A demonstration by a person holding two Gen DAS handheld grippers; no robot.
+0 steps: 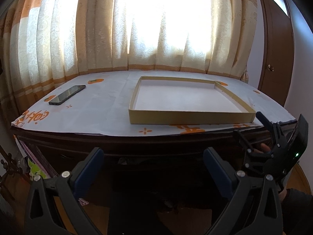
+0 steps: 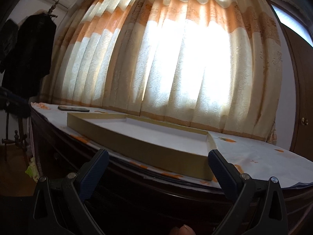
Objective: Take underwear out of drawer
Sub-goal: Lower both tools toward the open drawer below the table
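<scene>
My left gripper (image 1: 153,156) is open and empty, level with the dark wooden drawer front (image 1: 156,150) just under the tabletop edge. A small pale crumpled patch (image 1: 124,160) shows in a dark gap there; I cannot tell what it is. No underwear is clearly visible. My right gripper (image 2: 158,156) is also open and empty, close to the table's front edge; in the left wrist view the right gripper (image 1: 273,139) appears at the right, beside the table's corner. A person's fingertips (image 2: 182,230) show at the bottom edge.
On the white cloth with orange prints (image 1: 97,107) stand a shallow empty cardboard tray (image 1: 187,117) and, far left, a black phone (image 1: 66,95). Curtains (image 1: 156,29) hang behind, a wooden door (image 1: 277,58) is right, and dark clothes (image 2: 29,49) hang left.
</scene>
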